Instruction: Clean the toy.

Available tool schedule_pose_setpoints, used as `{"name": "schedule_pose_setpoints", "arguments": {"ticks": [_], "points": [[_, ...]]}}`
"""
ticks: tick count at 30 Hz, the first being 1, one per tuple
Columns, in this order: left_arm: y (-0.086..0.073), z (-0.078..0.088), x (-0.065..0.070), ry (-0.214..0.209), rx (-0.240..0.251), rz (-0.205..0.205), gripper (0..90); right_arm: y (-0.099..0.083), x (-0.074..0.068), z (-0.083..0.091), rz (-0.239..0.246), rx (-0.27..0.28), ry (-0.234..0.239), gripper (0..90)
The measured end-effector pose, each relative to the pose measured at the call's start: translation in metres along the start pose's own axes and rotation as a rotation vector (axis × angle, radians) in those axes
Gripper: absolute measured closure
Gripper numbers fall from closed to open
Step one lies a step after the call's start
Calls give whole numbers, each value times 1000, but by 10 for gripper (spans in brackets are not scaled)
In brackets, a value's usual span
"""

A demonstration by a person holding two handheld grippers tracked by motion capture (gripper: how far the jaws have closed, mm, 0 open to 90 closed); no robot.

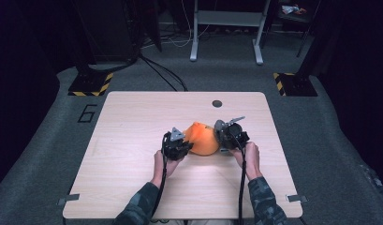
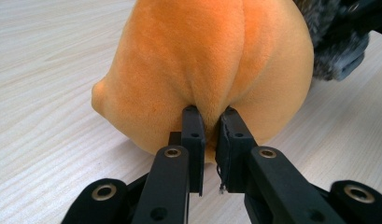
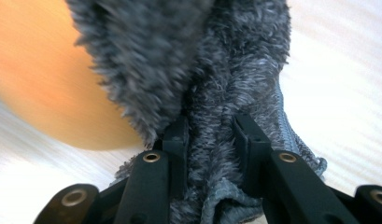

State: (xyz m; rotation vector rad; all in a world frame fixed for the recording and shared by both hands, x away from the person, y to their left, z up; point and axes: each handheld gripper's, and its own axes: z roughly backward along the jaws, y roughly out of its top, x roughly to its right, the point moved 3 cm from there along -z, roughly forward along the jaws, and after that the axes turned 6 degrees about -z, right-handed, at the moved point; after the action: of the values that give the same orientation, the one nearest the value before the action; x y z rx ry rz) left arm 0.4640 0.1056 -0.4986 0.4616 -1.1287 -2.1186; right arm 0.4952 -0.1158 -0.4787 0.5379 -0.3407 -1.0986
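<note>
An orange plush toy [image 1: 202, 139] lies near the middle of a light wooden table [image 1: 133, 140], between two handheld grippers. The left gripper [image 2: 209, 116] is clamped on a fold of the toy's orange fabric. The right gripper [image 3: 209, 126] is clamped on the toy's grey furry part [image 3: 216, 70], at the toy's right side.

Digit "6", likely painted or taped, on grey floor [image 1: 48, 136] left of table [image 1: 133, 117].
</note>
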Motion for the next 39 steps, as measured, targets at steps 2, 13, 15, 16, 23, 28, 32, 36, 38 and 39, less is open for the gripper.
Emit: {"name": "schedule_pose_setpoints", "arguments": {"ticks": [2, 13, 15, 16, 23, 28, 32, 36, 38, 39], "points": [[0, 0, -1, 2, -1, -2, 824, -3, 3, -7, -2, -19, -8, 693], [1, 1, 0, -1, 14, -12, 822, 7, 6, 19, 10, 46, -28, 693], [2, 1, 1, 4, 12, -24, 821, 17, -2, 34, 34, 93, -19, 693], [2, 1, 2, 5, 9, -27, 821, 22, -10, 42, 53, 115, -20, 692], [4, 1, 4, 7, 8, -43, 820, 42, -45, 56, 174, 158, 7, 693], [3, 1, 3, 3, 4, -43, 818, 42, -51, 42, 180, 126, 8, 693], [4, 0, 4, 3, 9, -43, 818, 39, -45, 39, 178, 133, 16, 693], [3, 0, 3, 2, 13, -35, 818, 34, -38, 38, 142, 115, 6, 693], [3, 0, 2, 2, 12, -35, 817, 30, -34, 35, 124, 107, 7, 693], [3, 0, 3, 3, 12, -35, 818, 29, -31, 35, 136, 104, 9, 693]]}}
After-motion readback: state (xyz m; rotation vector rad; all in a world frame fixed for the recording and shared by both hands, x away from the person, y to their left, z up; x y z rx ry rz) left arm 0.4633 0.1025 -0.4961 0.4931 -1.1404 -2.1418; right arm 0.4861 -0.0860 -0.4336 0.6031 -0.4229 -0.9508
